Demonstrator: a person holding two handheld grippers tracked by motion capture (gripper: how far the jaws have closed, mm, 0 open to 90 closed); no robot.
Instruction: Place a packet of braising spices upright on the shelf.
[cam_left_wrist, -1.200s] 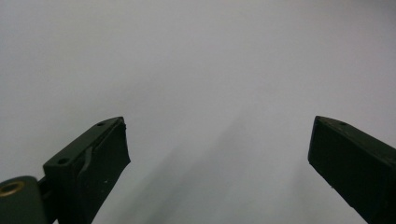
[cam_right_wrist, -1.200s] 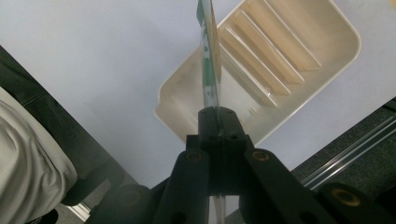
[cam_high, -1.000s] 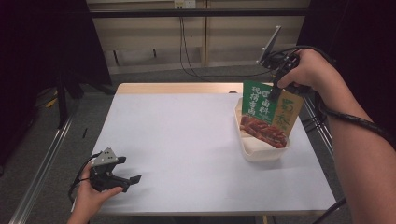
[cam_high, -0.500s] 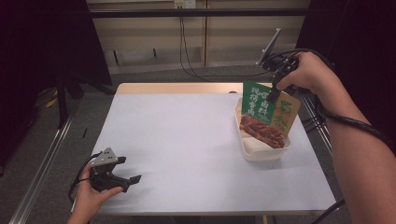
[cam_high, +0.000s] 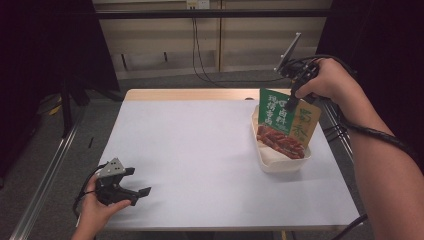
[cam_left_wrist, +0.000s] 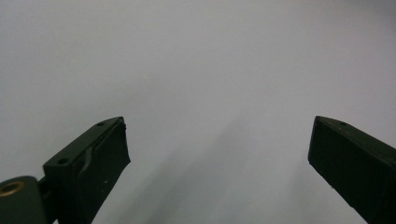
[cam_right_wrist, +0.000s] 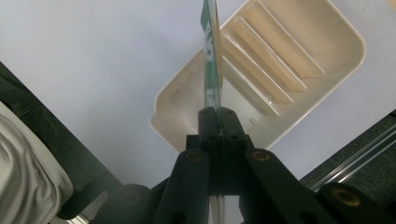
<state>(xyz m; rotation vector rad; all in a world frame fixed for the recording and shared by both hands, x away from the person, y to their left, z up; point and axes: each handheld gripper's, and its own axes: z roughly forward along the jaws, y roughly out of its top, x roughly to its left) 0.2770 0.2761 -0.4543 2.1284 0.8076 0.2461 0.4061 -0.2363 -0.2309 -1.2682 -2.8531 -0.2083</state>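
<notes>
The green food packet (cam_high: 286, 122), its lower edge hidden inside the cream tray (cam_high: 280, 165) near the table's right edge, is clamped upright by the closed right gripper (cam_high: 291, 102), while the left gripper (cam_high: 136, 192) is held wide open and empty over bare tabletop.

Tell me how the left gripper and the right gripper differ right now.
The left gripper sits low by the white table's near edge, jaws wide apart and empty; the right gripper is raised over the cream plastic tray, jaws shut on the top edge of the flat green food packet. The left points across the table, the right downward. Both are black, two-jawed and hand-held.
</notes>
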